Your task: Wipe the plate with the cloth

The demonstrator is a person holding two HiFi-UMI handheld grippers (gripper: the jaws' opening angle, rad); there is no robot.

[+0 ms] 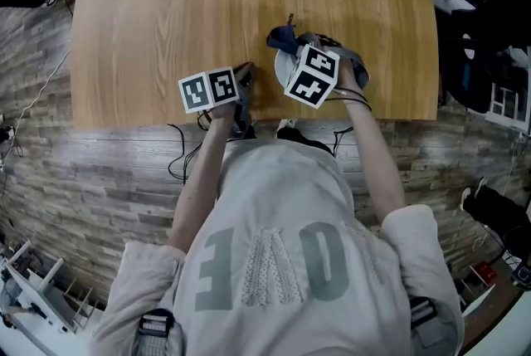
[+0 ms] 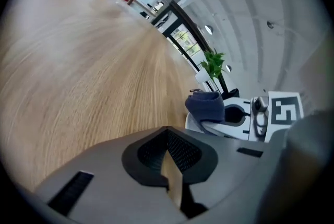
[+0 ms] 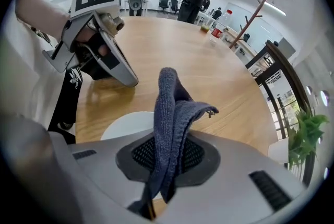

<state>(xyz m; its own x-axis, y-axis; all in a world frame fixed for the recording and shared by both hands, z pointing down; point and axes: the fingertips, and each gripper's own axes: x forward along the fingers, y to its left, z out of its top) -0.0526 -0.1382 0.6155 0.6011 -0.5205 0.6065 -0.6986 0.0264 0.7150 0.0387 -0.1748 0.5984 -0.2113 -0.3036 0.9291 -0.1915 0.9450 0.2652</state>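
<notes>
Closed and empty, the left gripper (image 2: pixel 168 156) is at the near edge of the wooden table (image 1: pixel 182 6), just left of the plate (image 3: pixel 125 125). The right gripper (image 3: pixel 166 157) clamps the dark blue cloth (image 3: pixel 169 108), which stands up from its jaws above the white plate.

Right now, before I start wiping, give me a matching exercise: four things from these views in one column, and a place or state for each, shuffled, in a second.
Things
1. dark blue woven cloth
2. white round plate
3. left gripper
4. green leafy plant in a white pot

Places or states
A. at the far right corner of the wooden table
B. jaws shut, nothing between them
C. clamped between the jaws of the right gripper
D. flat on the table, under the right gripper

Pairs: 1-C, 2-D, 3-B, 4-A
</notes>
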